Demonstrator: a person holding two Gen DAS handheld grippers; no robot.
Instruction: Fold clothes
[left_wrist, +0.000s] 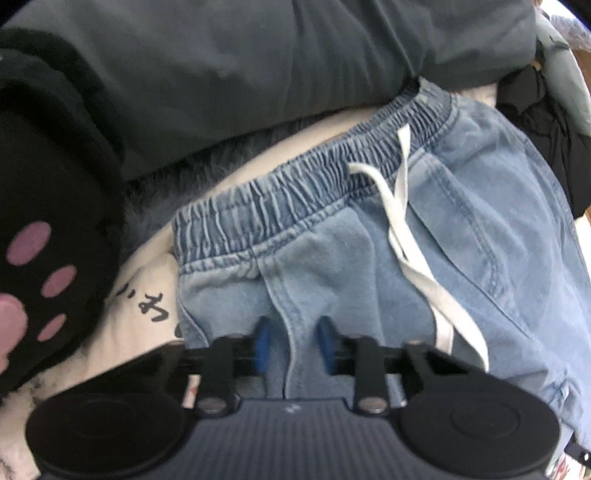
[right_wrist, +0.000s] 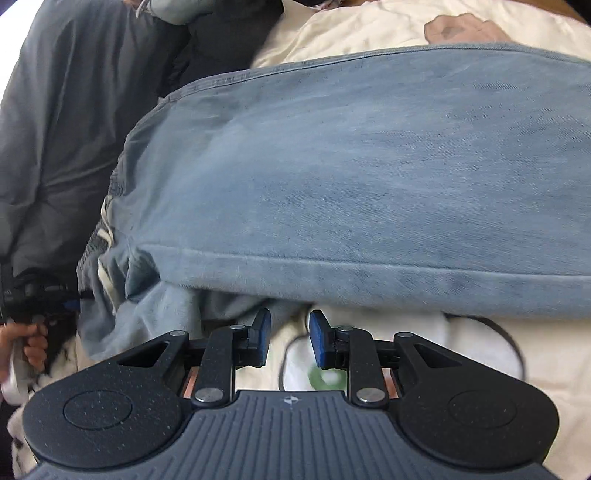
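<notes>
Left wrist view: the left gripper's (left_wrist: 291, 343) blue fingers (left_wrist: 263, 341) stand a little apart with a raised fold of the denim trousers (left_wrist: 461, 229) running between them; whether the pads actually pinch it I cannot tell. Beyond lie the elastic waistband (left_wrist: 295, 199) and white drawstring (left_wrist: 402, 221), then a grey garment (left_wrist: 240, 66) and a black paw-print cushion (left_wrist: 44, 236). In the right wrist view the right gripper (right_wrist: 290, 341) is open and empty, its fingers (right_wrist: 317, 339) just short of the folded edge of the trouser leg, over the cream bedding (right_wrist: 546, 354). The denim looks soft, limp and fairly heavy, not slippery; seams, hem or waistband probably give the surest hold.
</notes>
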